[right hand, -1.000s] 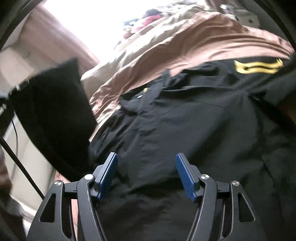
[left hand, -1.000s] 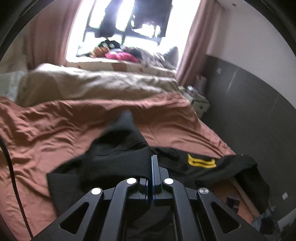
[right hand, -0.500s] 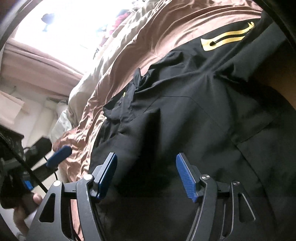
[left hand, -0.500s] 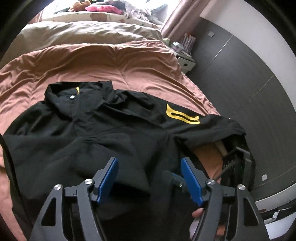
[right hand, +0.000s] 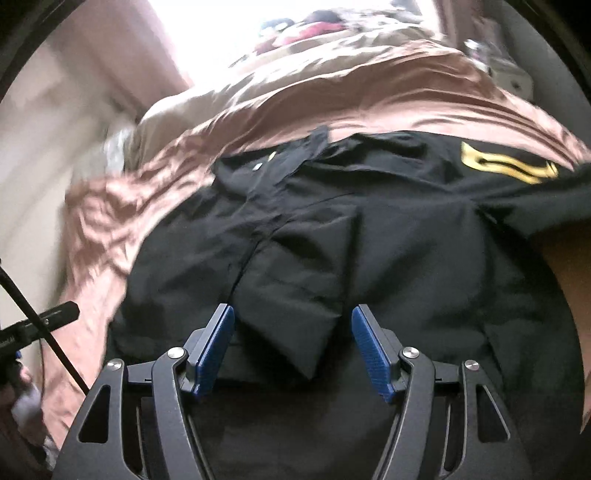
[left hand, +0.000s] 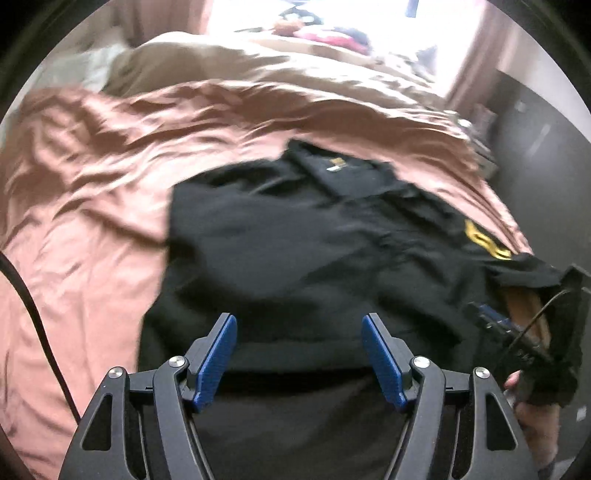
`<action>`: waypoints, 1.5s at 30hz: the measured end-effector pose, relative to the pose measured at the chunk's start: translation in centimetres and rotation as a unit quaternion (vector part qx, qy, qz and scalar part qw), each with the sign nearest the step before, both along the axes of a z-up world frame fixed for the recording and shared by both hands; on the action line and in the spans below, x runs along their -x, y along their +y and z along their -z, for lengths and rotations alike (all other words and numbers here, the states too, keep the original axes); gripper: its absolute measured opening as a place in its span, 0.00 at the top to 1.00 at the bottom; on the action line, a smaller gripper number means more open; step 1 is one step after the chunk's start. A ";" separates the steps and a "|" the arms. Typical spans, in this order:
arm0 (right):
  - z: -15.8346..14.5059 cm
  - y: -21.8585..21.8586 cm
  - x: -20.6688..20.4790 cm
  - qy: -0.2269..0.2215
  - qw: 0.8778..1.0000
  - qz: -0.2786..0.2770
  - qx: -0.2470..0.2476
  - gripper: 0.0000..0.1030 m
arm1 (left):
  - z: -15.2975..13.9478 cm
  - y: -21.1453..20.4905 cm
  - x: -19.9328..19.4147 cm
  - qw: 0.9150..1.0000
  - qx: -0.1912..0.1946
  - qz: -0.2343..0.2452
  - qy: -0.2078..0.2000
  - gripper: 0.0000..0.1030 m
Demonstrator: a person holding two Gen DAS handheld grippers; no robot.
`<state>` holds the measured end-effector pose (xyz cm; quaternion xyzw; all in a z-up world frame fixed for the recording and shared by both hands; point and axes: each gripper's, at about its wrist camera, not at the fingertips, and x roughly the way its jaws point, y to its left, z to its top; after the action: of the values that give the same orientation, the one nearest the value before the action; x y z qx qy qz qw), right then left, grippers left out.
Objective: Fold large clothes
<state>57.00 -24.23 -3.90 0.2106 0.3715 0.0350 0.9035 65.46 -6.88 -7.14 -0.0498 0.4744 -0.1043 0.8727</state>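
Black shirt (right hand: 369, 251) lying spread mid-frame on brown bedding (left hand: 92, 192), both grippers (left hand: 299, 354) (right hand: 291, 350) hovering wide and empty; folded left panel possibly slipping loose, judging through blur.

The left wrist view looks from the foot of the bed (left hand: 92, 229) toward the bright window (left hand: 332, 14), angled down over the black shirt (left hand: 295, 251), with the other handheld unit at its right edge. The right wrist view sits lower and closer to the shirt (right hand: 369, 251), facing the same window (right hand: 295, 14). Both share the shirt's collar, its yellow emblem (left hand: 487, 242) (right hand: 506, 166) and the brown bedspread (right hand: 369, 92).
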 end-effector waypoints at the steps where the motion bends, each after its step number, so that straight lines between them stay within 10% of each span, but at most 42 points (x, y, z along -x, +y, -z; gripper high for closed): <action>1: 0.0 1.0 -0.4 0.002 1.000 -0.012 0.014 0.37 | 1.0 1.2 0.4 1.000 -0.005 -0.017 0.005 0.31; 16: 2.9 7.4 -6.3 0.060 0.977 -0.037 0.203 0.37 | 7.7 7.6 -0.2 0.993 -0.046 -0.098 0.040 0.35; 24: 2.5 -2.9 -3.9 0.041 0.992 0.120 0.017 0.37 | 10.6 7.9 -1.3 0.990 -0.059 -0.107 0.063 0.36; 35: 5.7 -10.1 2.0 0.051 0.961 0.181 -0.205 0.37 | 9.9 7.6 -1.0 0.992 -0.043 -0.111 0.052 0.36; 42: 7.3 -9.9 -0.9 0.058 0.965 0.147 -0.208 0.87 | 9.7 7.0 -0.9 0.993 -0.039 -0.104 0.044 0.36; 45: 8.3 -11.2 -2.4 0.050 0.963 0.149 -0.221 0.91 | 10.0 6.7 -1.3 0.993 -0.045 -0.100 0.043 0.36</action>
<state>59.36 -35.41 -12.23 0.4593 0.3633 -0.0289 0.8100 66.81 -0.21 -17.14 -0.0625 0.5087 0.0071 0.8587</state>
